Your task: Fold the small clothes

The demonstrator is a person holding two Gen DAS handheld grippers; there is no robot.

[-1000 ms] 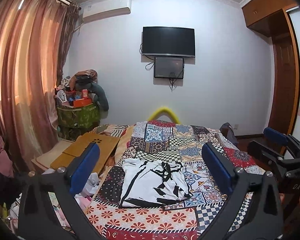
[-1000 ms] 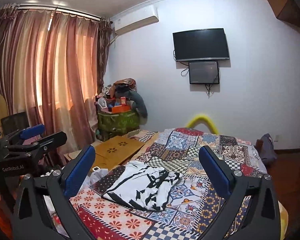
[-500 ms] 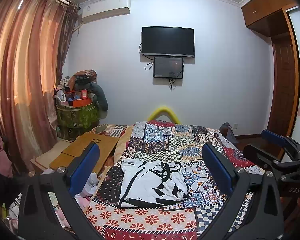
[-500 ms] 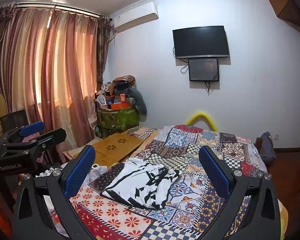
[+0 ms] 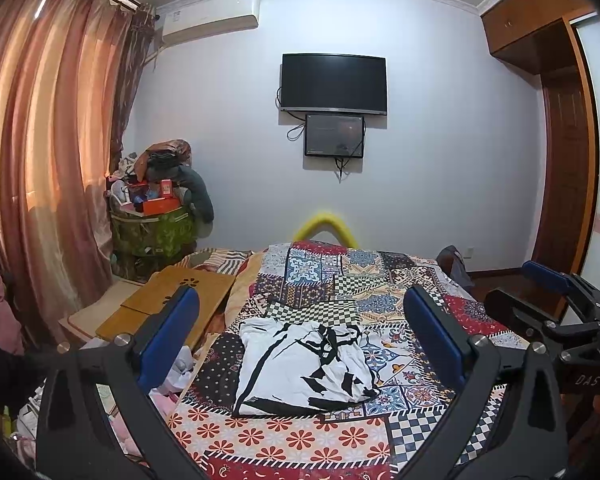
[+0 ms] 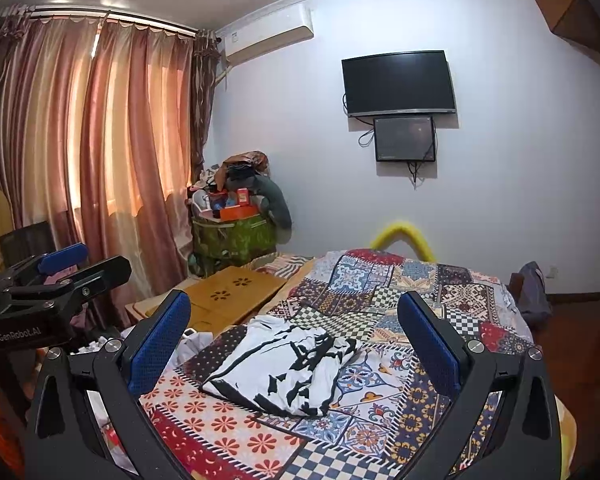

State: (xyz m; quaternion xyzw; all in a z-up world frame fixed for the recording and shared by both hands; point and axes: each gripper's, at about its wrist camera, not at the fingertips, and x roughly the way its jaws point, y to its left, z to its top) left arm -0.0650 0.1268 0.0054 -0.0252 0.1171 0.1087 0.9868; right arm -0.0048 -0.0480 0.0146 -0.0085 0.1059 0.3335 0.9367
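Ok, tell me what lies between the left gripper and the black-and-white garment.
Only patchwork bedspread: the red-flower patches lie bare between the open left gripper and the black-and-white garment, as the left wrist view shows.

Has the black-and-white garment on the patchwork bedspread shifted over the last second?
No. The black-and-white garment lies on the same squares of the patchwork bedspread, beside the wooden lap desk.

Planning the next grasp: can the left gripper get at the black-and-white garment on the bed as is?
Probably yes. The left gripper is open, the garment lies uncovered on the quilt, nothing between them.
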